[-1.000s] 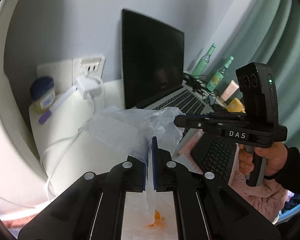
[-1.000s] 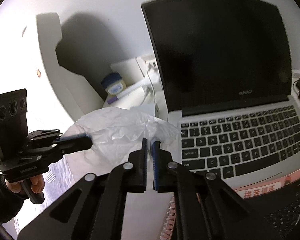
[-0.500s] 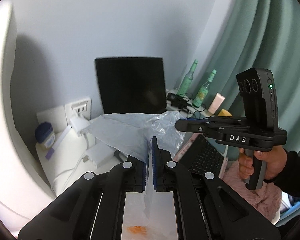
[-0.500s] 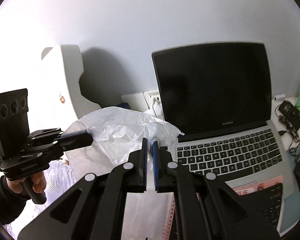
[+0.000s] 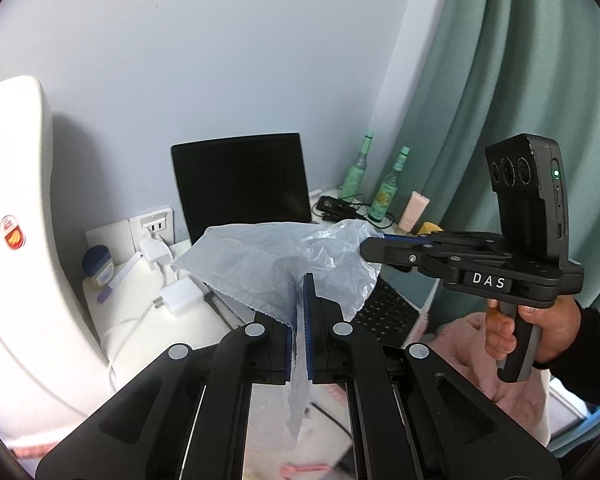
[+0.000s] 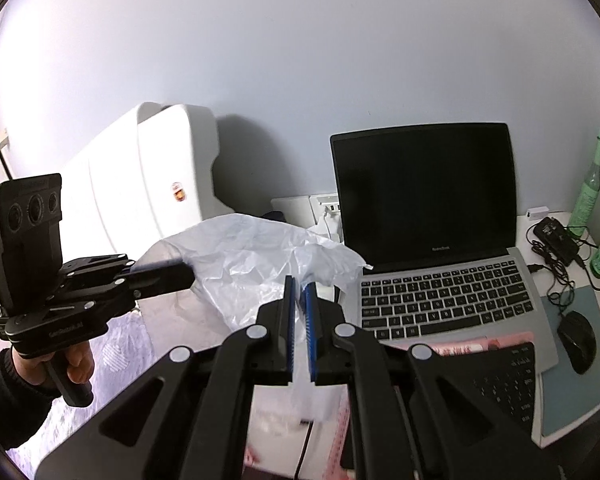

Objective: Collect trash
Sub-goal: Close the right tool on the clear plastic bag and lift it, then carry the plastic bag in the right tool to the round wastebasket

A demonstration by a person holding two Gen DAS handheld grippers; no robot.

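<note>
Plastic bag point(image 5: 276, 264) — thin, translucent, crumpled — hangs in the air between two hand-held tools, above a white table point(image 5: 196, 320); the left tool point(image 5: 300, 300) has its blue pads clamped narrow on one fold of the bag's rim; the right tool point(image 6: 299, 304) pinches the opposite fold the same way, a dark-sleeved hand point(image 5: 540, 328) gripping its handle. Compared with a second ago, both tools have risen and drawn back together; the open laptop point(image 6: 424, 184) that filled the view now looks small and far below, with green bottles point(image 5: 388, 188), a charger and a wall socket beside it; the orange scrap once seen low in the bag is no longer visible. My reading — the bag is lifted clear of the table and being carried, mouth held between the tools, ready to take trash elsewhere.
</note>
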